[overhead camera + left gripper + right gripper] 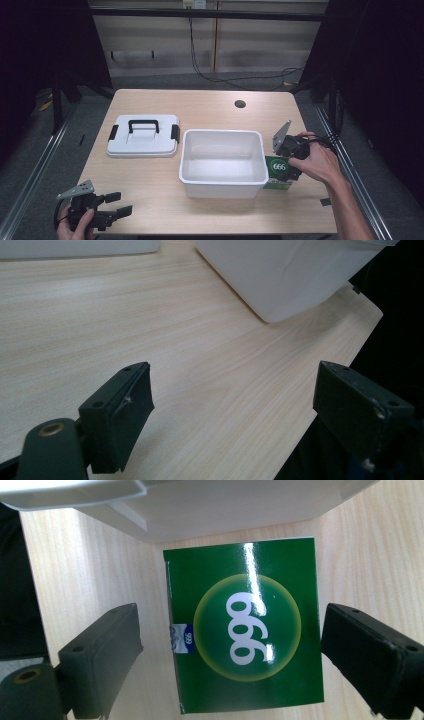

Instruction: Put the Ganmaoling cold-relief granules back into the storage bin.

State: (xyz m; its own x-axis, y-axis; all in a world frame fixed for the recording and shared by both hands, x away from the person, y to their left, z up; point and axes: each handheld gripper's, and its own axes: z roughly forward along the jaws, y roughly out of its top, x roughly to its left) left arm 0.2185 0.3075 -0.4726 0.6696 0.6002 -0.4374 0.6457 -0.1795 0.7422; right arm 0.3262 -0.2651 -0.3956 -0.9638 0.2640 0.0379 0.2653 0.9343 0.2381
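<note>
Nearest to camera: left gripper [114, 204] at the near left corner of the pale wooden table [210, 105], jaws spread over bare wood, holding nothing.
Right gripper [291, 161]: poised over the glossy green square carton [245, 625], jaws spread wide to either side of it, neither pad touching it as far as can be told.
Carton position: on the table, just beside the right wall of the open white rectangular plastic tub [222, 162].
Step in hand: judged to be the approach to a grasp on the carton, probably to put it in the tub.
Next move: lower, centre the jaws on two opposite sides, close, then lift clear of the tub's rim.
Lid: white plastic lid with black handle and clips [144, 135], left of the tub, off.
Writing: large white "999" inside a yellow-green circle; a small blue tag at the edge repeats it.
</note>
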